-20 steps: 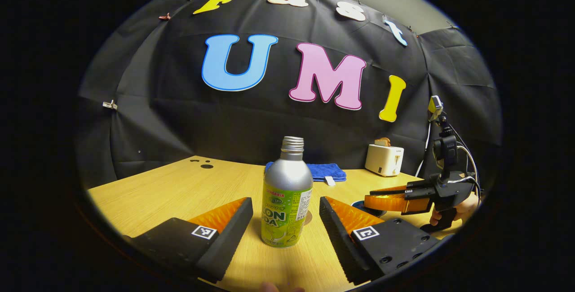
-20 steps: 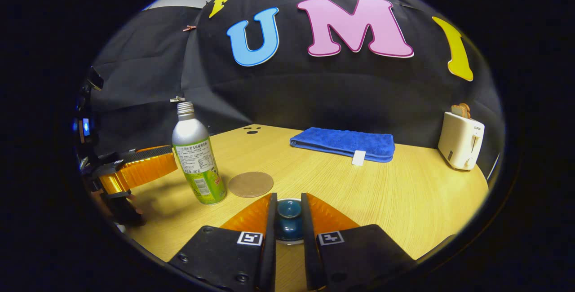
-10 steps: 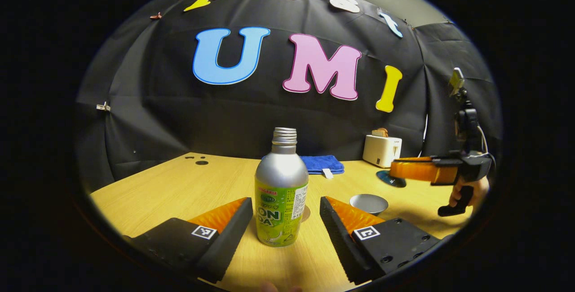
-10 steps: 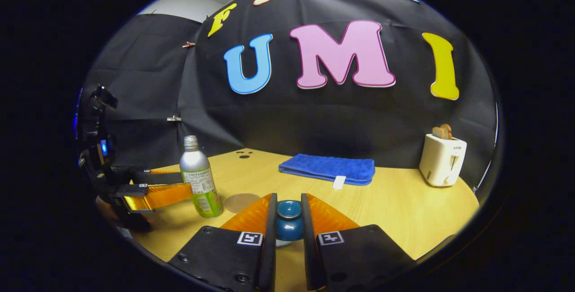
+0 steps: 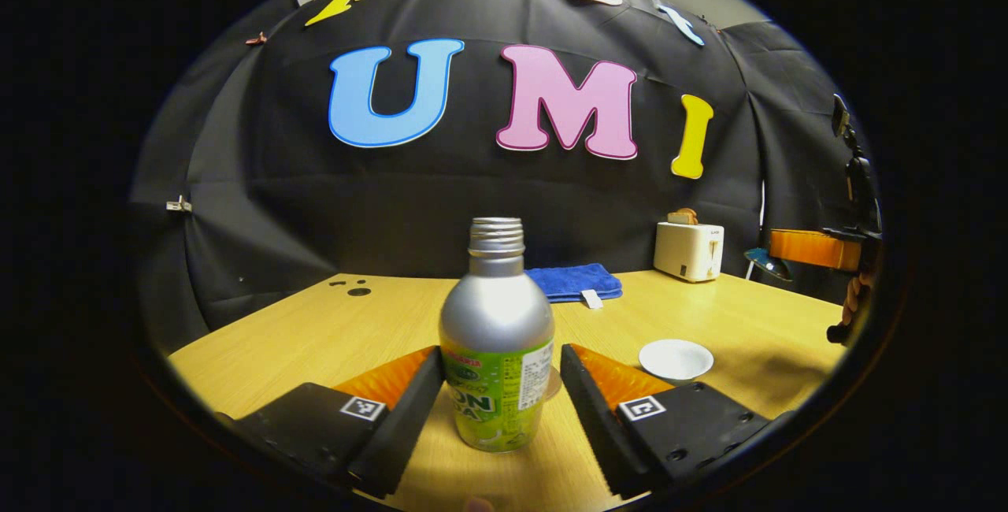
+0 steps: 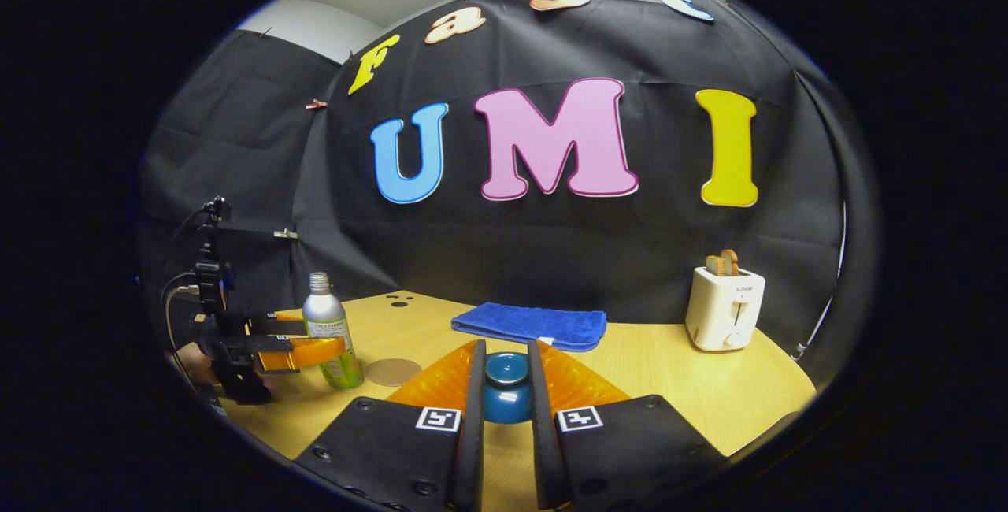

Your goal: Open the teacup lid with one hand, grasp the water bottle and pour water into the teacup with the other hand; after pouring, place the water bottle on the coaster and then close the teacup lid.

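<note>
The water bottle [image 5: 496,343] stood upright on the table [image 5: 315,331], its long axis vertical and its uncapped neck toward the ceiling, directly between the fingers of my left gripper [image 5: 494,394]. The jaws were released: the left finger looked to lie against the label or nearly so, while a gap showed at the right finger, so I recorded no grip. In the right gripper view the same fingers straddled the bottle's lower body [image 6: 329,331] from the side, level with the tabletop. I judged the coming move to be a plain closure on the body of the bottle, with no reorientation needed. Just right of the bottle and behind it lay the coaster [image 6: 392,372], flat on the wood. Further right of the bottle sat the open teacup [image 5: 676,359], its pale interior exposed. My right gripper [image 6: 505,402] was clenched on the knob of the teacup lid [image 6: 506,390], held in the air above and to the right of the cup, well apart from the bottle. The left hand was plainly the nearer to the bottle.
</note>
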Demonstrator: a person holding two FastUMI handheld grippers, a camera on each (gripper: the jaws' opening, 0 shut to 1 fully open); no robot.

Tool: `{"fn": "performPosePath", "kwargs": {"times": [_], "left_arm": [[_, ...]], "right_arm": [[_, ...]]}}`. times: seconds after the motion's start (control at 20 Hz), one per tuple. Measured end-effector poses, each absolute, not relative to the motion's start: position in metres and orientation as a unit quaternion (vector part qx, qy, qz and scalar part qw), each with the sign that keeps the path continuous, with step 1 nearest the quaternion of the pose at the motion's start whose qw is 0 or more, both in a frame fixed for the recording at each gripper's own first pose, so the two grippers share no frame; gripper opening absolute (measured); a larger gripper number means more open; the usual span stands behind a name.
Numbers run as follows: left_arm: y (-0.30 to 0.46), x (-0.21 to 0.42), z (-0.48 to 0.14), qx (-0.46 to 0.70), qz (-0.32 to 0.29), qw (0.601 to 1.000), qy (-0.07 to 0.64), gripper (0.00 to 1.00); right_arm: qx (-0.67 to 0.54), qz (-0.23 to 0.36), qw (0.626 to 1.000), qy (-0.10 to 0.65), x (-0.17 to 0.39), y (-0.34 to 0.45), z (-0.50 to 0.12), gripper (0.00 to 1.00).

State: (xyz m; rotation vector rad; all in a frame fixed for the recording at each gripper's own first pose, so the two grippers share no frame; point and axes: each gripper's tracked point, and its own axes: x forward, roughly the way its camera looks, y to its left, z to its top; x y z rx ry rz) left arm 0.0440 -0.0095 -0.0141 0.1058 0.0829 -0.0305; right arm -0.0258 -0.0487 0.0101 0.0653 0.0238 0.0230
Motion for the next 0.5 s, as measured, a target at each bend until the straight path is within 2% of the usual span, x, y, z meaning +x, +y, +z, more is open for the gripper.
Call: {"fn": "performPosePath", "kwargs": {"times": [0.05,0.3,0.5], "left_arm": [[-0.007,0.043,-0.016,0.061,-0.01,0.997,0.042,0.83],[-0.007,0.043,0.007,0.189,0.012,0.982,0.012,0.82],[-0.009,0.045,0.038,0.359,0.051,0.932,-0.02,0.82]], "right_arm": [[0.036,0.008,0.999,0.01,-0.031,-0.054,0.01,0.3],[0.023,-0.01,1.0,0.006,-0.039,-0.078,0.01,0.3],[0.019,-0.022,0.999,-0.013,-0.046,-0.091,0.022,0.3]]}}
